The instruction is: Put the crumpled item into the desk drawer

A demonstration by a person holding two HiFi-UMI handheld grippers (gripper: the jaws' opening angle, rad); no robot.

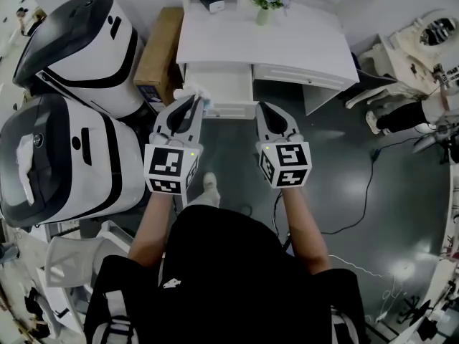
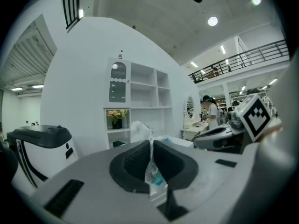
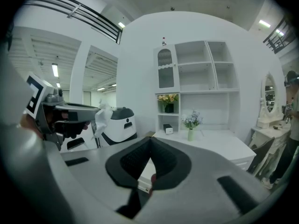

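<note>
The crumpled item (image 1: 200, 93) is a white wrapper with teal print. My left gripper (image 1: 192, 101) is shut on it, just in front of the open drawer (image 1: 228, 83) on the left side of the white desk (image 1: 301, 45). In the left gripper view the wrapper (image 2: 140, 130) sticks up past the closed jaws of the left gripper (image 2: 151, 144) and hangs down between them. My right gripper (image 1: 265, 108) hovers beside the left one, before the desk's front, shut with nothing in it. The right gripper view shows the right gripper (image 3: 150, 142) with its tips together and the drawer's edge below them.
Two big white-and-black machines (image 1: 79, 45) (image 1: 68, 156) stand to the left, with a cardboard box (image 1: 159, 49) against the desk's side. On the desk are a flower vase (image 1: 265, 0) and a small black box (image 1: 211, 0). A cable (image 1: 367, 192) trails over the dark floor at right.
</note>
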